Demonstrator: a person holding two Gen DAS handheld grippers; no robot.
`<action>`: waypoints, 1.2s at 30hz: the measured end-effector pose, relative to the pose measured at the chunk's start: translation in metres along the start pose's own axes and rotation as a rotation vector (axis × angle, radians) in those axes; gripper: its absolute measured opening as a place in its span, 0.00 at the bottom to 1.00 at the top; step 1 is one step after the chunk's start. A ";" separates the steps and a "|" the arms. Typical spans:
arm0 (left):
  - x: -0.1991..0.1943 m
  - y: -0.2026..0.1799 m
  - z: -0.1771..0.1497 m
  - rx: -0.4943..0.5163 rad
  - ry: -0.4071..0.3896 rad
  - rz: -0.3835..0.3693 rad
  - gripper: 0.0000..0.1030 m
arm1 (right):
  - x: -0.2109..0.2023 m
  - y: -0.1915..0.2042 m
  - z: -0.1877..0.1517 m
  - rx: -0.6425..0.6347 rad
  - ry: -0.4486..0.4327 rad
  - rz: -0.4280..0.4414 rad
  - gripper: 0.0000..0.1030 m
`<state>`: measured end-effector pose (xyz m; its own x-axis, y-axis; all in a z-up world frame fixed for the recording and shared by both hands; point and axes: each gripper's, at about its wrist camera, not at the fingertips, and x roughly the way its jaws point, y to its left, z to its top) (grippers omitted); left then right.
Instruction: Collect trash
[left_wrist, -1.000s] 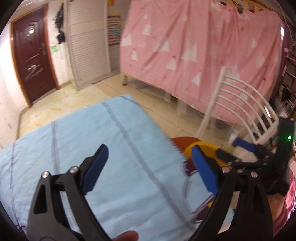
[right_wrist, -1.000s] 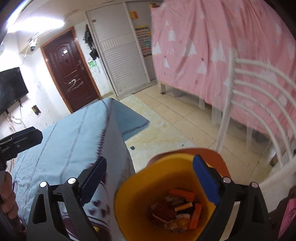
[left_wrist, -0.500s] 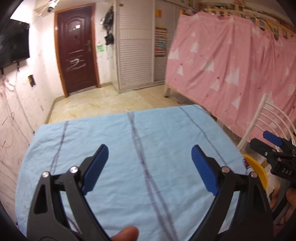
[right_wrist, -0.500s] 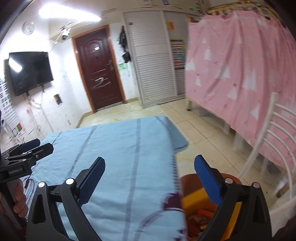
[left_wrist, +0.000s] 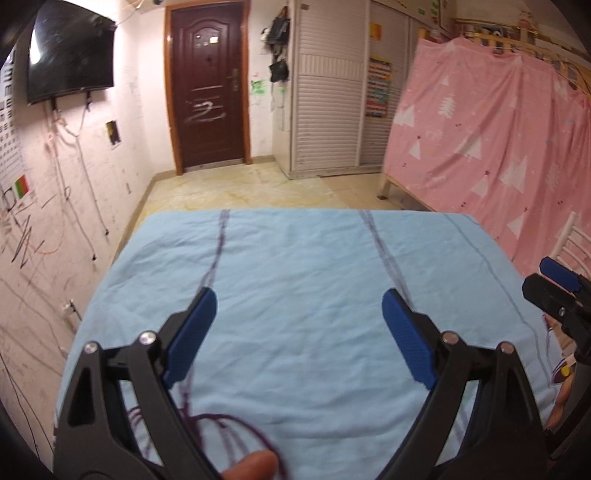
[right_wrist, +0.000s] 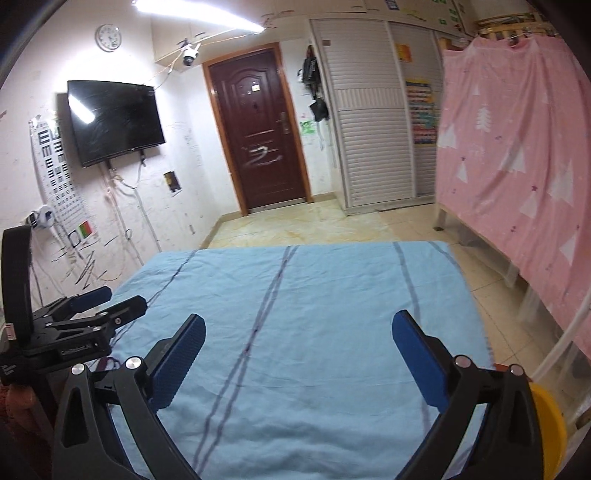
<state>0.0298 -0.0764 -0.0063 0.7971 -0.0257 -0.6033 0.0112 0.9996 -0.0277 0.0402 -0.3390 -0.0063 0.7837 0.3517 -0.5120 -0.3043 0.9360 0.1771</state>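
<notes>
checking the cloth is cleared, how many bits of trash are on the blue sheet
0. The blue sheet shows only dark stripes and creases in both views. The open left tongs and right tongs cover its near edge, so something may be hidden there.

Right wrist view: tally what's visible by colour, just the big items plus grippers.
Blue: 1, the tablecloth
Pink: 1, the curtain
Yellow: 1, the bin at the table's right edge
Dark brown: 1, the door
Black: 3, the TV, the left gripper and the right gripper, both with jaws open
Total: 7
</notes>
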 end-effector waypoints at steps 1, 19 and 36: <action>-0.001 0.006 -0.003 -0.005 0.000 0.010 0.85 | 0.003 0.005 0.000 -0.002 0.002 0.011 0.91; 0.005 0.055 -0.020 -0.047 0.009 0.032 0.85 | 0.035 0.045 -0.010 -0.040 0.046 0.028 0.91; 0.004 0.056 -0.018 -0.052 0.018 0.025 0.91 | 0.039 0.040 -0.012 -0.013 0.045 0.044 0.91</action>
<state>0.0229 -0.0207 -0.0249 0.7856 -0.0019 -0.6188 -0.0401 0.9977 -0.0539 0.0519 -0.2881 -0.0291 0.7444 0.3910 -0.5413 -0.3448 0.9193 0.1898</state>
